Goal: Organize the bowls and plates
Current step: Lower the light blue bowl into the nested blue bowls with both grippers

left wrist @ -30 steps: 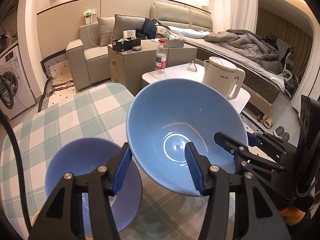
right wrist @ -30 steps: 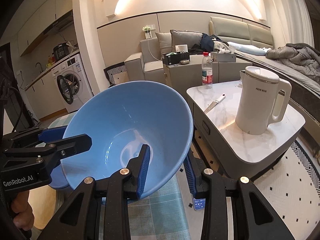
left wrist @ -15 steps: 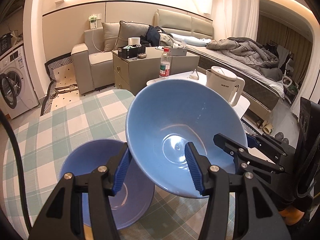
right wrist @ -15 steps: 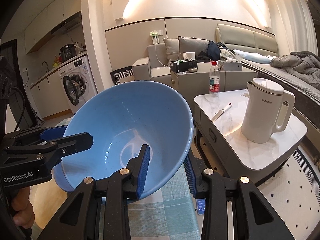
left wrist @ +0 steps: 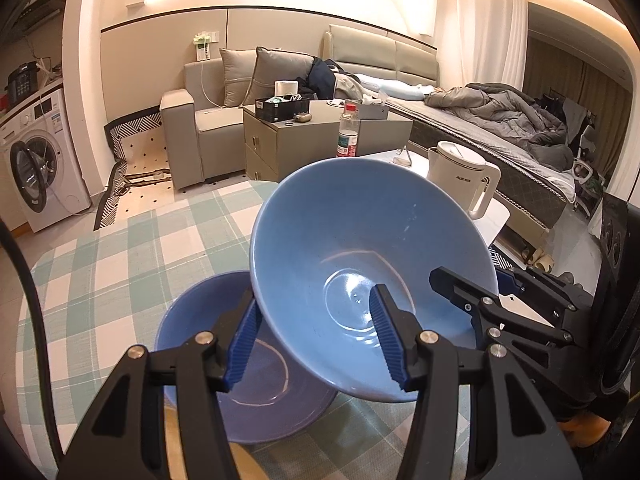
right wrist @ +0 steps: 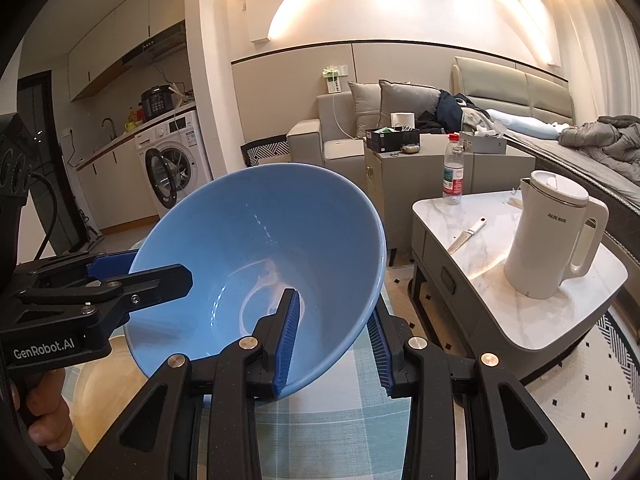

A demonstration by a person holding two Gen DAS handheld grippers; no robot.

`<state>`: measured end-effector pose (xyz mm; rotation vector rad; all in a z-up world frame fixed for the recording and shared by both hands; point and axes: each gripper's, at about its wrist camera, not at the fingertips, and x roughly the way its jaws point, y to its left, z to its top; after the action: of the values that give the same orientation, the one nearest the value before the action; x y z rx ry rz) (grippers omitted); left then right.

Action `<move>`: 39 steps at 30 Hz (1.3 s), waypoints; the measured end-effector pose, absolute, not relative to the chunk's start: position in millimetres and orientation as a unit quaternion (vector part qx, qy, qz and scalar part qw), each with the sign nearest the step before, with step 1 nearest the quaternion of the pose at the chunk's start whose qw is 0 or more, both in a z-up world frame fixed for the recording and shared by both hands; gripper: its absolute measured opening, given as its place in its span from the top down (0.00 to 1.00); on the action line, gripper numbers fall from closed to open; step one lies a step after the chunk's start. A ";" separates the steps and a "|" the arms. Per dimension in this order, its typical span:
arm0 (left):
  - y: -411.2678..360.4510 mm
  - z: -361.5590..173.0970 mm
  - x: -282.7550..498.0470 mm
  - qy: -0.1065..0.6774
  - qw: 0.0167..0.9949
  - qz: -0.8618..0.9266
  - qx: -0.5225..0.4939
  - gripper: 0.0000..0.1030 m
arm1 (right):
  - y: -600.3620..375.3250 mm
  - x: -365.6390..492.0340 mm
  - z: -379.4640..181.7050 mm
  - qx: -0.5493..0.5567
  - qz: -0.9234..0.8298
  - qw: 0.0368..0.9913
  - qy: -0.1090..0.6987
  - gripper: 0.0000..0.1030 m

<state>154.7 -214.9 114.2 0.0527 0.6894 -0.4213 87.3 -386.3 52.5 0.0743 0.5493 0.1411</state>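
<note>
I see a light blue bowl (left wrist: 372,280), deep and cone-shaped with a glossy inside and a small round base ring, held off the table and tipped so its mouth faces me. It is clamped at two places on its rim, one on each side. Below and to its left, a darker blue bowl (left wrist: 248,384) sits upright on the checked green-and-white tablecloth (left wrist: 120,280), near the table's front edge, partly covered by the raised bowl.
</note>
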 end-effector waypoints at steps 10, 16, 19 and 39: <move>-192.2 111.0 150.0 0.340 0.922 -0.187 0.023 0.48 | -366.1 86.6 52.4 0.031 0.097 0.957 0.271 0.66; -181.4 107.9 147.1 0.342 0.923 -0.177 0.025 0.48 | -351.7 88.5 49.3 0.025 0.111 0.955 0.275 0.66; -175.6 105.8 145.7 0.344 0.923 -0.172 0.023 0.48 | -346.4 90.7 47.2 0.025 0.118 0.953 0.279 0.66; -151.7 89.5 149.9 0.362 0.920 -0.148 0.020 0.48 | -320.6 104.0 28.5 0.017 0.140 0.944 0.298 0.66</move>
<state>149.9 -151.7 89.5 0.0421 0.7429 -0.3044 104.0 -320.6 28.5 0.0354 0.6069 0.2846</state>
